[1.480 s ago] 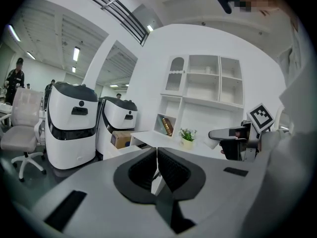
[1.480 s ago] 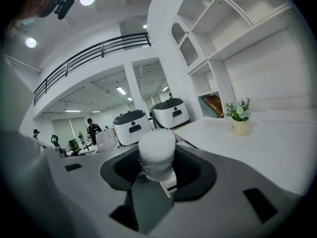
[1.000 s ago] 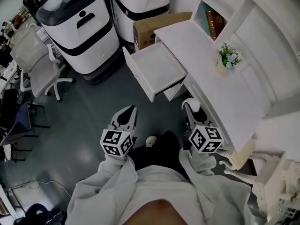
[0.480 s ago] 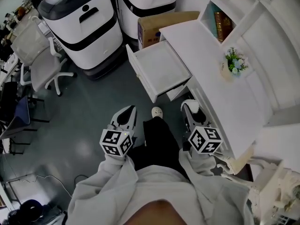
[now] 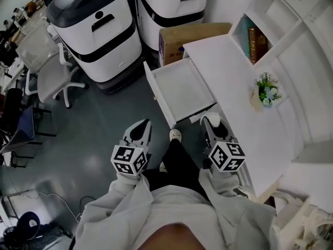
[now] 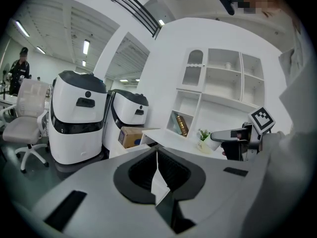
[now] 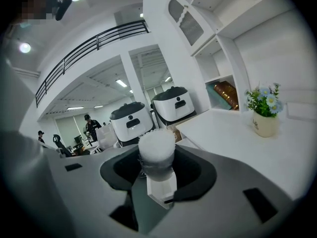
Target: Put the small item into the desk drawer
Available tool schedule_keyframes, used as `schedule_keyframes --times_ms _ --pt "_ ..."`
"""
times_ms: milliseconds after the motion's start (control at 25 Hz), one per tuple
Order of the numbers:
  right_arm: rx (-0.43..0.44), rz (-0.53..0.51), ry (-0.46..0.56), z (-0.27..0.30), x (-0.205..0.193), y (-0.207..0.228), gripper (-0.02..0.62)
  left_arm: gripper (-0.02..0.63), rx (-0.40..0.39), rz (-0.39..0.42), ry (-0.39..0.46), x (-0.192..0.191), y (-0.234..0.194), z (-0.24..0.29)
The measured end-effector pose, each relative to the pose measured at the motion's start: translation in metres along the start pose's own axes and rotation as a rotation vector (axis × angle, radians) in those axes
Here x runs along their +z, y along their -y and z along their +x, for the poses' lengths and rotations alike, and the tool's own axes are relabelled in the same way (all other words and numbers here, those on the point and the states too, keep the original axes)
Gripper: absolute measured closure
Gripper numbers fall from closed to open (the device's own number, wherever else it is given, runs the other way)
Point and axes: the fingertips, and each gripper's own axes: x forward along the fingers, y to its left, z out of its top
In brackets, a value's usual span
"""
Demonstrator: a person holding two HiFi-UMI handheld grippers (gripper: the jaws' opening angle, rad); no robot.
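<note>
Up top, the head camera looks steeply down over the person's front, with the left tongs point(image 5: 144, 123) at picture left, the right tongs point(image 5: 210, 120) at picture right, and the open drawer point(image 5: 182, 87) and white bench point(image 5: 229, 72) just beyond. The left tongs' camera sits low and close behind its own jaws. It faces roughly level towards the two white machines point(image 6: 79, 118) and the shelf unit point(image 6: 218, 93), and it catches the right tongs at its right edge. The right tongs' camera faces much the same way, with a small white item point(image 7: 156, 148) filling its near view. All three views share the bench, the flower pot point(image 5: 266, 90) and the machines.
</note>
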Motion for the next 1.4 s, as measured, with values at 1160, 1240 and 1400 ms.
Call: schedule_keyframes --times_ms 1160,1240,1400 --pt "0.08 -0.018 -0.025 0.149 0.083 0.088 0.402 0.583 0.053 0.004 0.028 0.061 -0.033 0.17" --pt "0.088 -0.022 -0.029 0.155 0.087 0.089 0.402 0.584 0.059 -0.002 0.03 0.062 -0.035 0.175" --pt "0.105 -0.025 -0.044 0.167 0.087 0.088 0.402 0.584 0.067 -0.008 0.022 0.062 -0.039 0.181"
